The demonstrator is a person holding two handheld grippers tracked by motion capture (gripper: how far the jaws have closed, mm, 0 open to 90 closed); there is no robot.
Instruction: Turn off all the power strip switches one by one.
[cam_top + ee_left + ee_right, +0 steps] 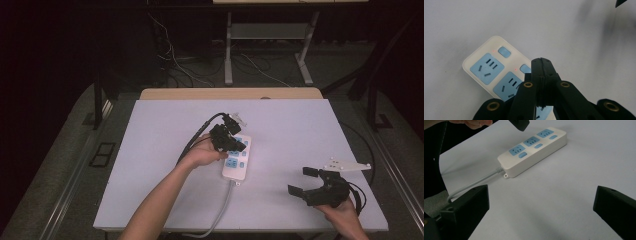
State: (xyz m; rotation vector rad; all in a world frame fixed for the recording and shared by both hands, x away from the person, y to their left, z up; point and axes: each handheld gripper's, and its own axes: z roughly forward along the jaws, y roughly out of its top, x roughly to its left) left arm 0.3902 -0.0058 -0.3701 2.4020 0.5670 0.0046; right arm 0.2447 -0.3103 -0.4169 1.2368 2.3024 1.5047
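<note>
A white power strip (237,159) lies near the middle of the white table (150,150), its long side running from near to far, with its grey cord (220,212) leaving the near end and curling off toward the table's near edge. Its face carries pale blue socket panels, each with a small blue switch (504,52) beside it; in the left gripper view two tiny red lights glow next to the switches.

The left gripper (227,137) hangs over the far half of the strip, held in the person's left hand (202,155) from the strip's left side. Its two black jaws are pressed flat together with nothing between them, and in its own view the tip sits just above one of the switches (525,68); whether it actually touches the strip I can't quite make out, as the jaws hide the spot below them.

The right gripper (302,181) rests well apart, at the near right corner of the table, held in the right hand (345,210). Its jaws are spread wide and empty, pointing left across bare table toward the strip, which sits in its view (534,150) with the cord end nearer
</note>
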